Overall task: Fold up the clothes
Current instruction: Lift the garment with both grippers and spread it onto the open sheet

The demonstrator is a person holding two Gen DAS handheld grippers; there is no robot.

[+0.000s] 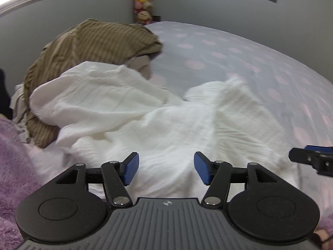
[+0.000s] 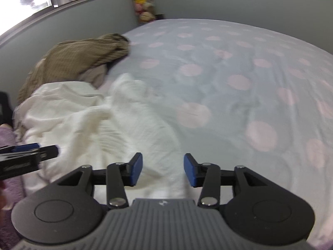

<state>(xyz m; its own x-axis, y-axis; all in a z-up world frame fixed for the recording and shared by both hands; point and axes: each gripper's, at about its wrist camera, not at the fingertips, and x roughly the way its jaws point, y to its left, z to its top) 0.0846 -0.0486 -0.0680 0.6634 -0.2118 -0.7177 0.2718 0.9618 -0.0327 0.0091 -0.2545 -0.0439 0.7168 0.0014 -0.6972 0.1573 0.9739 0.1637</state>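
A crumpled white garment [image 1: 145, 114] lies on the bed near me; it also shows in the right wrist view [image 2: 104, 129]. My left gripper [image 1: 166, 169] is open and empty, just above the garment's near part. My right gripper [image 2: 163, 169] is open and empty over the garment's right near edge. The right gripper's tip shows at the right edge of the left wrist view [image 1: 312, 158]. The left gripper's tip shows at the left edge of the right wrist view [image 2: 27, 154].
A brown striped garment [image 1: 93, 45] is heaped on other clothes at the back left, also in the right wrist view [image 2: 79, 60]. The bed sheet [image 2: 239, 79] is pale blue with pink dots. A purple fleece blanket [image 1: 12, 166] lies at the left. Grey walls stand behind.
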